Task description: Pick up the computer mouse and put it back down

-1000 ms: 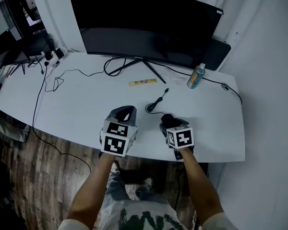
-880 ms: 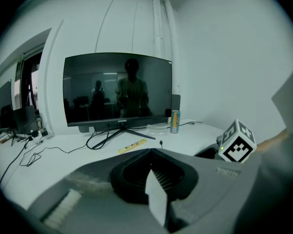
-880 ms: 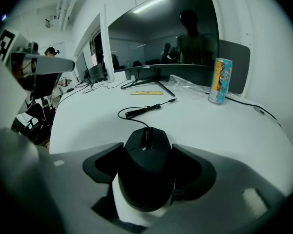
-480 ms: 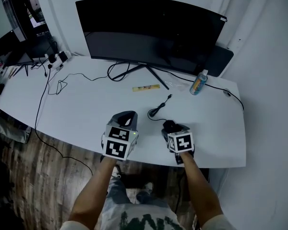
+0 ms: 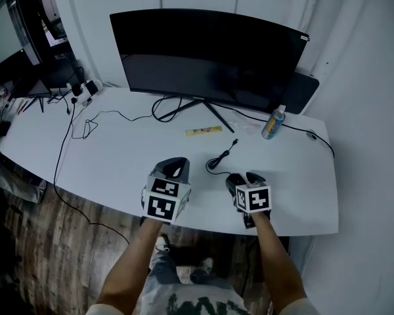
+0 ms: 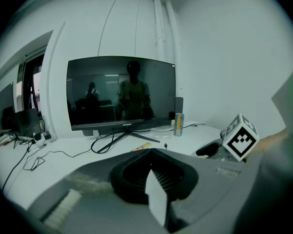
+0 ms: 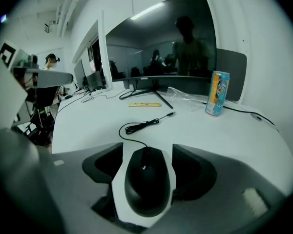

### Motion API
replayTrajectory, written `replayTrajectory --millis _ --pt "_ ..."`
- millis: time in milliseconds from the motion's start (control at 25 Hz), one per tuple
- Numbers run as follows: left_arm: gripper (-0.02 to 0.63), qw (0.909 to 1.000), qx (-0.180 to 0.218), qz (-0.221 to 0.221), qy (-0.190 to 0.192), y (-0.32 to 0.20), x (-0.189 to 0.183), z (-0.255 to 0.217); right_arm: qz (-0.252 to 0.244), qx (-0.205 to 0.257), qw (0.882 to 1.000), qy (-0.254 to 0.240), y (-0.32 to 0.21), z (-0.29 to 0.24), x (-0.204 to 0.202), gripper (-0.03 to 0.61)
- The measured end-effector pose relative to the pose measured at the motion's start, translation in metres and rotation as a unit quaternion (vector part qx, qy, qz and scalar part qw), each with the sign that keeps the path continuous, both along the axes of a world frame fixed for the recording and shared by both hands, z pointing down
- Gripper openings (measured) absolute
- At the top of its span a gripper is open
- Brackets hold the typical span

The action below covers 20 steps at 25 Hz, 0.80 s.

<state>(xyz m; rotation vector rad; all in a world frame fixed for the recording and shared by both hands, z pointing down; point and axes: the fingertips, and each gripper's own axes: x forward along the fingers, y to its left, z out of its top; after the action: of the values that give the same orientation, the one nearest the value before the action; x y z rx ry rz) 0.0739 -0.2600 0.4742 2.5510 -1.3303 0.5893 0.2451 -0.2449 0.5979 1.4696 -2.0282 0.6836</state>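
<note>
The black corded computer mouse (image 7: 145, 179) sits between the white pads of my right gripper (image 7: 147, 151), which hug both its sides. Its cable (image 7: 141, 125) trails forward in a loop on the white desk (image 7: 102, 126). In the head view the right gripper (image 5: 244, 178) is near the desk's front edge, and its marker cube hides most of the mouse. My left gripper (image 5: 173, 167) hovers beside it to the left, its jaws (image 6: 149, 152) shut with nothing held.
A wide curved monitor (image 5: 210, 51) stands at the back on a splayed foot. A drink can (image 5: 272, 122) stands at the back right, and a yellow strip (image 5: 203, 131) lies mid-desk. More cables (image 5: 85, 120) run at the left. The desk's front edge is just below both grippers.
The head view has tilted, so the desk sits lower in the picture. My right gripper has shifted slightly with the mouse between its jaws. The left gripper keeps its place.
</note>
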Motion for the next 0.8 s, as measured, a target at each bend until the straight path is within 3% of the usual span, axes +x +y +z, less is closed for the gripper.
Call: replayTrajectory --millis 400,800 --pt "0.003 0.9998 0.017 0.006 0.011 -0.015 -0.006 -0.036 0.008 0.078 0.997 -0.022 -0.024 -0.087 -0.010 0.305" --pt "0.003 0.9992 0.031 0.010 0.022 -0.036 -0.023 -0.062 -0.003 0.151 0.988 -0.016 -0.034 -0.169 -0.032 0.207"
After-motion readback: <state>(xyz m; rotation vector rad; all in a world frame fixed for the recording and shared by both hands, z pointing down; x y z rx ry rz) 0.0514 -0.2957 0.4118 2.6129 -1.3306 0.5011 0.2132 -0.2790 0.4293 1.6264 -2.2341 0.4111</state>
